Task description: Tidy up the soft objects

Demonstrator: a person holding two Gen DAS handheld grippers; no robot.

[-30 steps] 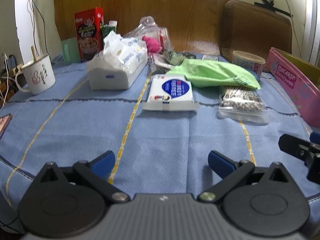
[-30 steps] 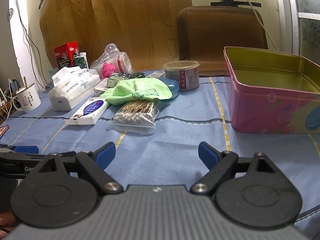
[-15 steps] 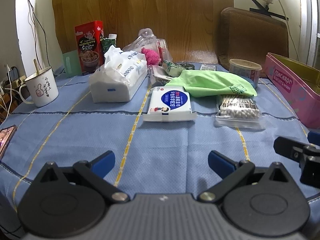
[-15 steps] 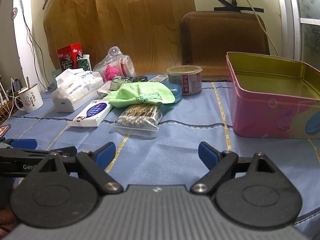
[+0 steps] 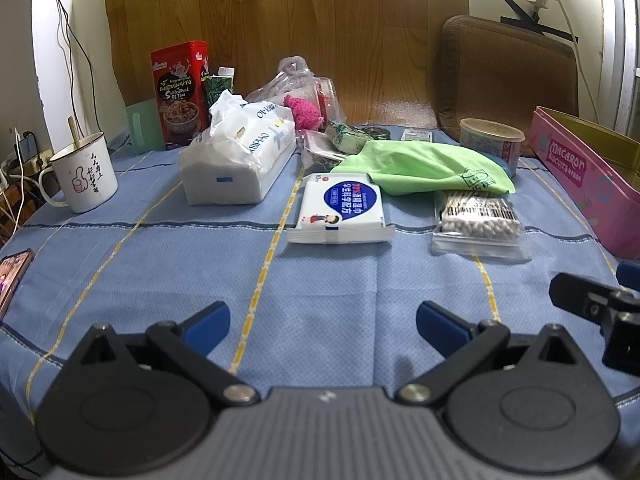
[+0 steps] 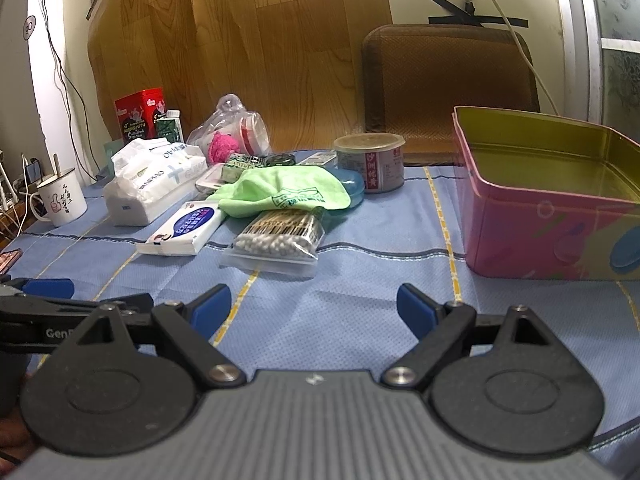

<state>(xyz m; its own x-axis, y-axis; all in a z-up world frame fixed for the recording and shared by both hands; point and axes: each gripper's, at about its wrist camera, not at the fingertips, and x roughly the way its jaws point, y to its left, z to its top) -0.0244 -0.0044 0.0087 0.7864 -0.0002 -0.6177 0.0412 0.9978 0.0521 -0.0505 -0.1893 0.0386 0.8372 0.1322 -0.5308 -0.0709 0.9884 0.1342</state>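
The right hand-held gripper (image 6: 314,308) hangs low over the desk (image 6: 360,280), which is covered in blue cloth with yellow stripes; its blue-tipped jaws stand wide apart with nothing between them. At the lower left edge part of the left hand-held gripper (image 6: 48,286) shows. To the right stands an open pink tin (image 6: 540,232) with a gold inside. Ahead lies a clear bag of cotton swabs (image 6: 280,236), its far end tucked under a green cloth (image 6: 280,192). Just left of the swabs is a flat wipes pack (image 6: 184,230), and behind that a white tissue pack (image 6: 148,188). A lidded can (image 6: 370,164) stands behind the cloth. A white mug (image 6: 62,198) sits at far left, a red box (image 6: 138,114) at the back.
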